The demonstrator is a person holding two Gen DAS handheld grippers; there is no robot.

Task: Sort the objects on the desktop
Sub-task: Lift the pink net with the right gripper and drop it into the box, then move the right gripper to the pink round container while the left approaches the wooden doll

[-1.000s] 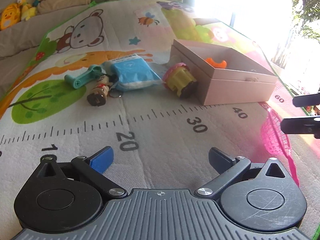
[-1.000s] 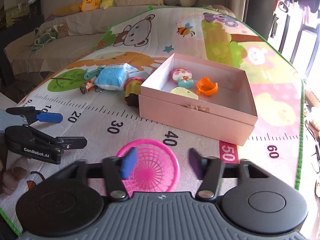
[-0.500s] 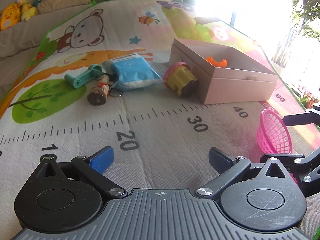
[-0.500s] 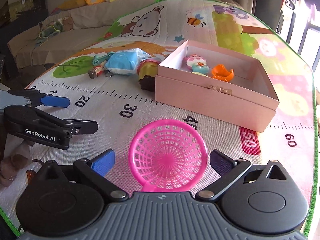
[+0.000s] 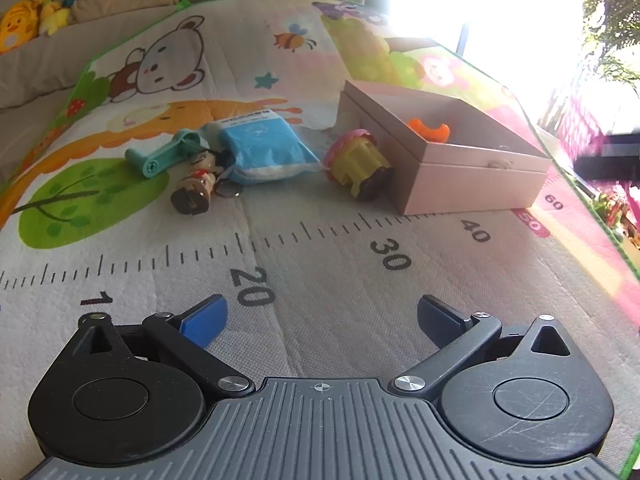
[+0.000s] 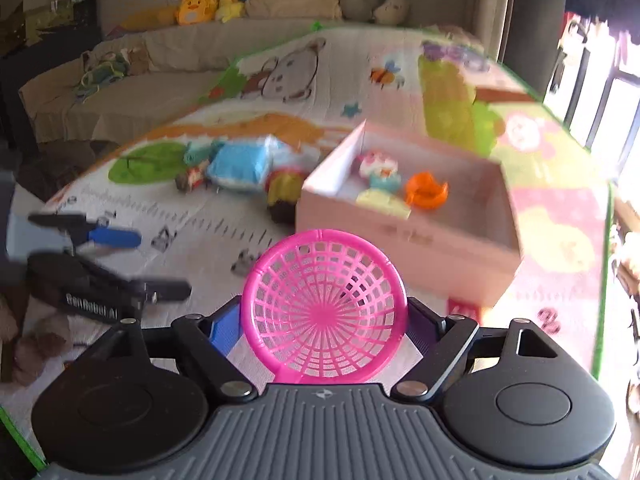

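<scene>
Pink mesh basket (image 6: 324,308) pinched in right gripper (image 6: 320,332), raised near the pink box (image 6: 416,236).
Thin, flexible rim could slip or clip the near box wall; left gripper (image 5: 320,320) spread wide, empty, over the mat (image 5: 320,264).

The box (image 6: 408,224) sat right of the cupcake toy (image 5: 358,168), touching it. The packet (image 5: 262,148) lay left of the cupcake toy; the figurine (image 5: 196,190) and clip (image 5: 164,156) lay further left. The basket (image 6: 324,308) stood before the box.
</scene>
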